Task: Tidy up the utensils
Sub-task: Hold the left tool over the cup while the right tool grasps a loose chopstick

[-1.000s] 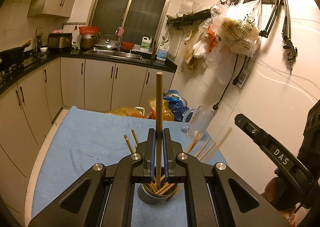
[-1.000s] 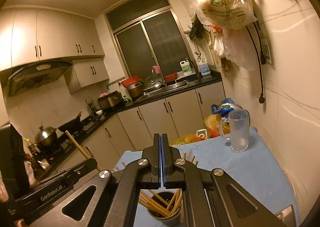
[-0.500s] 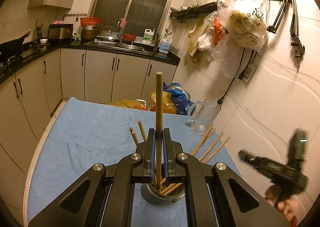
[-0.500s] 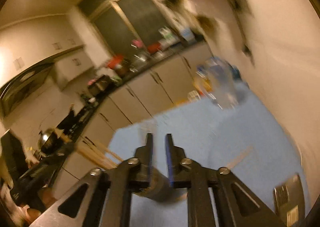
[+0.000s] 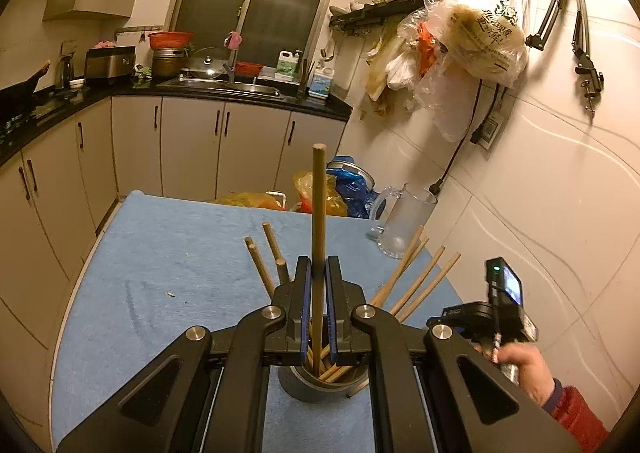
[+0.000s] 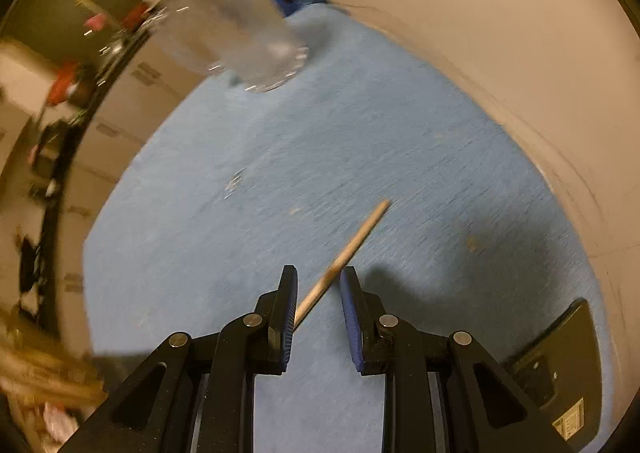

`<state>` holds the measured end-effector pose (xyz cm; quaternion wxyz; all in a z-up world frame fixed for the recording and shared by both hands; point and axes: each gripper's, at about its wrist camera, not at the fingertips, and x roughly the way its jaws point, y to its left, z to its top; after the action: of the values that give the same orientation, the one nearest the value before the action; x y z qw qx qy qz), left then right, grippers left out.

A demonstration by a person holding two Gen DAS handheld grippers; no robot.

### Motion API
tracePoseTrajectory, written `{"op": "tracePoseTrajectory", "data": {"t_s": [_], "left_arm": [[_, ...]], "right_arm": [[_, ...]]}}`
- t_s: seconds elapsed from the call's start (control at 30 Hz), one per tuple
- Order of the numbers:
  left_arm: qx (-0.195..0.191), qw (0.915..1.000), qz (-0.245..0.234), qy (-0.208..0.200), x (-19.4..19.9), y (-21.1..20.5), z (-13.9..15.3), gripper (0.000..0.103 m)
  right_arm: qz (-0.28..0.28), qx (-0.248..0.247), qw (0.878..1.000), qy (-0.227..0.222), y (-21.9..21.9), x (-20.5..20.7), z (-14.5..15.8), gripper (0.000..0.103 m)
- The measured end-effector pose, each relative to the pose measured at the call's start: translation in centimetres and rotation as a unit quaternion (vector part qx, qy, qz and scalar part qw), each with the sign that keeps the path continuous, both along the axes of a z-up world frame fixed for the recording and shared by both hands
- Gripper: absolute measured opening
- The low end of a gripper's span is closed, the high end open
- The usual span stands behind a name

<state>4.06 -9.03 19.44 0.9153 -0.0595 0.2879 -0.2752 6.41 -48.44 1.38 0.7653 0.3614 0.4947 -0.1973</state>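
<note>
My left gripper (image 5: 318,273) is shut on an upright wooden chopstick (image 5: 319,213) whose lower end reaches into a grey cup (image 5: 320,387) on the blue table cloth (image 5: 160,253). Several more chopsticks (image 5: 412,285) lean out of that cup. My right gripper (image 6: 318,285) is open, low over the cloth, its fingers on either side of a loose chopstick (image 6: 352,245) lying flat. The right gripper also shows in the left wrist view (image 5: 496,309), to the right of the cup.
A glass mug (image 5: 400,221) stands at the far right of the table, also seen blurred in the right wrist view (image 6: 240,25). A black device (image 6: 556,357) lies at the table's near right. The wall (image 5: 540,173) runs along the right edge.
My right gripper opened, swung down to the right of the cup and now straddles the loose chopstick. My left gripper stayed over the cup with its chopstick.
</note>
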Motion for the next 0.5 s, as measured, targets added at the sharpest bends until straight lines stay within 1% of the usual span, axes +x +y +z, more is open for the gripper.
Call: {"op": "tracePoseTrajectory", "data": {"t_s": [0.07, 0.13, 0.2, 0.27, 0.33, 0.37, 0.4, 0.5], "left_arm": [[0.001, 1.0, -0.003, 0.001, 0.0, -0.1, -0.1, 0.007], [0.001, 1.0, -0.005, 0.001, 0.0, -0.1, -0.2, 0.007], [0.001, 1.0, -0.005, 0.0, 0.0, -0.1, -0.3, 0.007], [0.002, 1.0, -0.004, 0.002, 0.1, -0.1, -0.3, 0.007], [0.002, 1.0, -0.004, 0.004, 0.2, -0.1, -0.5, 0.007], [0.002, 1.0, -0.003, 0.005, 0.3, -0.2, -0.5, 0.007], [0.003, 1.0, -0.002, 0.006, 0.3, -0.2, -0.6, 0.007], [0.003, 1.0, 0.0, 0.008, 0.5, -0.2, -0.7, 0.007]], "right_arm": [[-0.006, -0.005, 1.0, 0.011, -0.3, 0.6, -0.4, 0.025], [-0.005, -0.015, 0.999, 0.032, -0.6, 1.4, -1.0, 0.025], [-0.002, -0.013, 0.999, 0.039, -0.3, 1.8, -1.4, 0.025], [0.007, -0.032, 0.998, 0.047, 0.2, 2.4, -1.3, 0.025], [0.013, -0.041, 0.998, 0.05, 0.5, 2.7, -1.1, 0.025], [0.024, -0.052, 0.997, 0.054, 1.1, 2.9, -0.9, 0.024], [0.034, -0.055, 0.996, 0.053, 1.4, 3.1, -0.9, 0.016], [0.057, -0.057, 0.996, 0.046, 1.8, 2.8, -1.1, 0.007]]}}
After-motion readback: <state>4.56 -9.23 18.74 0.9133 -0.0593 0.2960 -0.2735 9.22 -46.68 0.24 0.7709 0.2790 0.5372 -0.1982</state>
